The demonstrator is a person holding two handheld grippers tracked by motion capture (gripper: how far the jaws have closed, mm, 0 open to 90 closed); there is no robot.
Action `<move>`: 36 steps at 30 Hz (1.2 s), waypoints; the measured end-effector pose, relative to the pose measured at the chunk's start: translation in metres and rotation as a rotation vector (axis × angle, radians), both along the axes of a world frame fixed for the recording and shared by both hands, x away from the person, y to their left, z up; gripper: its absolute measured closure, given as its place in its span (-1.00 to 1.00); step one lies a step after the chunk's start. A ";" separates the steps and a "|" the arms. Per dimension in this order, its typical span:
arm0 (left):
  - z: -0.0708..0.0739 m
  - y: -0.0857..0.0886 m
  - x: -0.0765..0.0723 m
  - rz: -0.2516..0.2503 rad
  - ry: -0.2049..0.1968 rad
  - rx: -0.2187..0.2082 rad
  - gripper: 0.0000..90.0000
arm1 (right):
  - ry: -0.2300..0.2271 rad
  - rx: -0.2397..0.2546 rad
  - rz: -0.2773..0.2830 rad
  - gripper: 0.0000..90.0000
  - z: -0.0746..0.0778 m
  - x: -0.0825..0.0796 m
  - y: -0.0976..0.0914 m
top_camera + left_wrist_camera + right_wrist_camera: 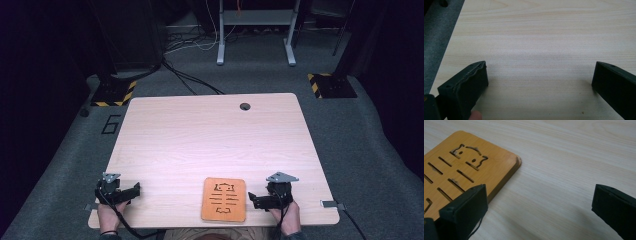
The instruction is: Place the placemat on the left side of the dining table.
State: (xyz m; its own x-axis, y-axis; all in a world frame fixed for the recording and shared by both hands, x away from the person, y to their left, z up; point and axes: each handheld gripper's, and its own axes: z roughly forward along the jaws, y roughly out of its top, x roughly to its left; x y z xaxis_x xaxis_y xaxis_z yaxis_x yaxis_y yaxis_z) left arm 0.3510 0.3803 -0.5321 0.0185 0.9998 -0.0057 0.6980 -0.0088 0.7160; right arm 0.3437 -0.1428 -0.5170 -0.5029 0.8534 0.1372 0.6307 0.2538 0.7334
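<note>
An orange wooden board with cut-out slots lies flat at the near edge of the pale wood worktop, between the two grippers. The left gripper rests near the near left corner, jaws wide apart over bare wood. The right gripper sits just beside the board's right edge, jaws spread and empty. Grey carpet surrounds the worktop; cables trail behind.

Lab, dark room, hazard-striped stand bases, floor cables, grey carpet
</note>
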 end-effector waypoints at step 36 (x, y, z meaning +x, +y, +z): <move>0.000 0.000 0.000 -0.001 0.000 0.001 -1.00 | 0.034 -0.046 0.083 -0.98 -0.007 0.010 0.034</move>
